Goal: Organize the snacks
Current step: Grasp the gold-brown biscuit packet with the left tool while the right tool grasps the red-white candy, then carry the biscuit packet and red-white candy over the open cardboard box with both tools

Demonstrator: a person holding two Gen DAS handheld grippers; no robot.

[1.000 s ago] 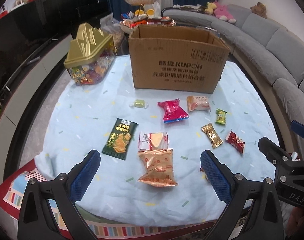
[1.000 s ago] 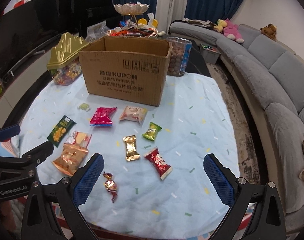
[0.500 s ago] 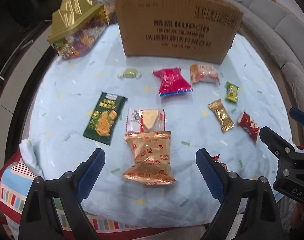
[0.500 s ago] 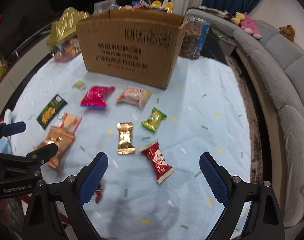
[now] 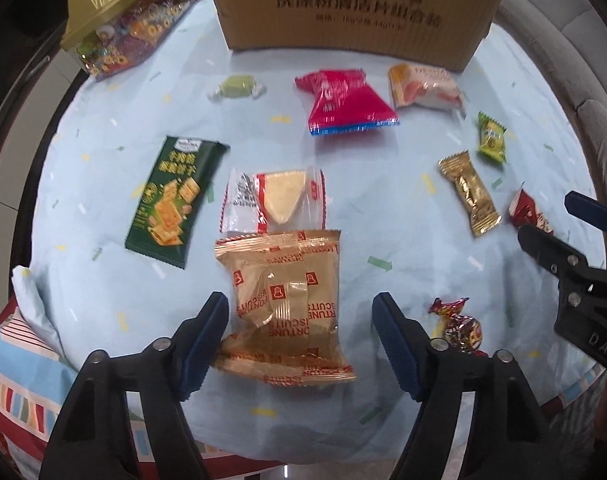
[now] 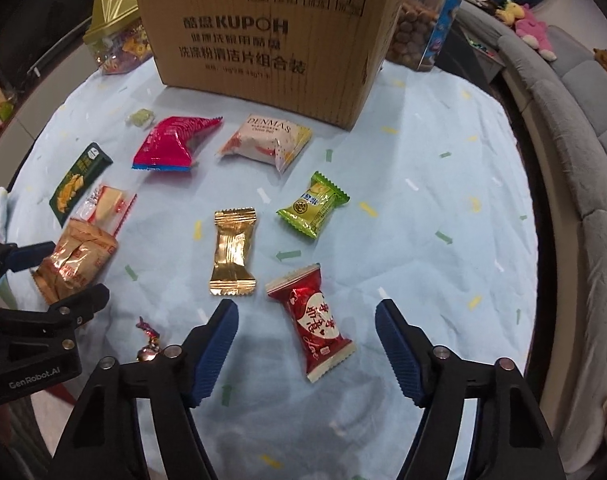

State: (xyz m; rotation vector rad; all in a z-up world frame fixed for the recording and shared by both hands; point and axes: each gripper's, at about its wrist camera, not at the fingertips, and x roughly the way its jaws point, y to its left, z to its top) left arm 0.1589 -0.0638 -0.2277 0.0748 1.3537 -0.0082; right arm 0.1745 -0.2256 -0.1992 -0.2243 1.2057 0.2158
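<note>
Several wrapped snacks lie on a light blue cloth in front of a brown cardboard box [image 5: 355, 4], which also shows in the right wrist view [image 6: 271, 36]. My left gripper [image 5: 301, 320] is open, its fingers on either side of a tan fortune biscuit packet [image 5: 287, 300]. My right gripper [image 6: 307, 332] is open, straddling a red heart-printed candy [image 6: 313, 320]. A gold candy [image 6: 234, 252], a green candy [image 6: 313, 210], a pink-red packet [image 6: 171, 144], a white Denmas packet [image 6: 267, 144] and a dark green cracker packet [image 5: 173, 204] lie nearby.
A gold-lidded candy jar [image 5: 119, 28] stands at the back left. A clear tub of brown snacks [image 6: 421, 36] stands right of the box. A twisted foil candy [image 5: 459, 326] lies by the front edge. A grey sofa [image 6: 575, 120] curves along the right.
Both grippers have moved forward and down toward the cloth. The left now brackets the biscuit packet and the right brackets the red candy. Both stay open.
</note>
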